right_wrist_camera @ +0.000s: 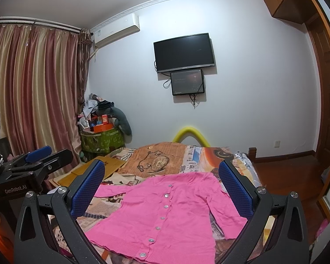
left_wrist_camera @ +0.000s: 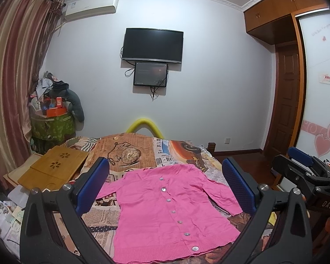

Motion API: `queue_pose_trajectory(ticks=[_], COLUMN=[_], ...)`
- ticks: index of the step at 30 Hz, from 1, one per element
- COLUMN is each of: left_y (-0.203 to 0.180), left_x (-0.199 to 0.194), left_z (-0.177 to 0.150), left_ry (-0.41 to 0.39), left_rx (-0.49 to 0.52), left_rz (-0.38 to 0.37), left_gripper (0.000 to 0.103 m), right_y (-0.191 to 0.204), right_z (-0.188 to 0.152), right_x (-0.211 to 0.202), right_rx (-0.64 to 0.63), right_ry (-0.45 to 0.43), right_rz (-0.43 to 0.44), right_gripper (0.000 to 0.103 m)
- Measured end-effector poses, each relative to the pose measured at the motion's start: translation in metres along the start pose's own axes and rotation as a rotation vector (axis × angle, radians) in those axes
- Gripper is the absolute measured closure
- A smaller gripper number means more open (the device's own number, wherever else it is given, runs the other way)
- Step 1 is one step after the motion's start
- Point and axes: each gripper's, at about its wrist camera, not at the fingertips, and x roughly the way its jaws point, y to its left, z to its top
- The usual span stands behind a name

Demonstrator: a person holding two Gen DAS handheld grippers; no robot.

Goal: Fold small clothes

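A small pink button-front cardigan (left_wrist_camera: 165,209) lies flat and spread out on the patterned bedspread (left_wrist_camera: 132,151), sleeves out to both sides; it also shows in the right wrist view (right_wrist_camera: 165,211). My left gripper (left_wrist_camera: 165,176) is open and empty, held above the near end of the cardigan. My right gripper (right_wrist_camera: 161,178) is open and empty, also above the cardigan. The right gripper shows at the right edge of the left wrist view (left_wrist_camera: 301,165), and the left gripper at the left of the right wrist view (right_wrist_camera: 35,160).
A wooden lap desk (left_wrist_camera: 55,167) lies on the bed's left side. A heaped green basket (left_wrist_camera: 52,123) stands in the corner by the curtains (left_wrist_camera: 11,77). A yellow foam arch (left_wrist_camera: 143,125) rises at the bed's far end. Wardrobe and door are on the right.
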Motion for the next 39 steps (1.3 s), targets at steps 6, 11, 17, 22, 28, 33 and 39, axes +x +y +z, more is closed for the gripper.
queue_pose_trajectory(ticks=[6, 11, 17, 22, 28, 33, 39], left_y=[0.002, 0.004, 0.009, 0.015, 0.038, 0.074, 0.129], left_x=[0.0, -0.001, 0.002, 0.018, 0.06, 0.11, 0.172], left_z=[0.0, -0.002, -0.004, -0.003, -0.009, -0.023, -0.057], left_ry=[0.0, 0.003, 0.015, 0.045, 0.115, 0.205, 0.337], left_rx=[0.0, 0.0, -0.002, -0.009, -0.038, -0.074, -0.1], left_rz=[0.001, 0.002, 0.007, 0.006, 0.023, 0.104, 0.233], left_gripper=[0.0, 0.0, 0.0, 0.0, 0.0, 0.0, 0.001], right_y=[-0.001, -0.001, -0.002, -0.003, -0.012, -0.023, -0.046], right_z=[-0.001, -0.003, -0.004, -0.006, -0.014, -0.024, -0.043], right_x=[0.002, 0.004, 0.009, 0.018, 0.041, 0.069, 0.107], right_rx=[0.007, 0.012, 0.016, 0.017, 0.02, 0.024, 0.039], right_ry=[0.001, 0.008, 0.017, 0.037, 0.083, 0.15, 0.243], right_rz=[0.004, 0.004, 0.001, -0.004, -0.026, -0.055, -0.118], right_gripper=[0.0, 0.0, 0.0, 0.0, 0.0, 0.0, 0.0])
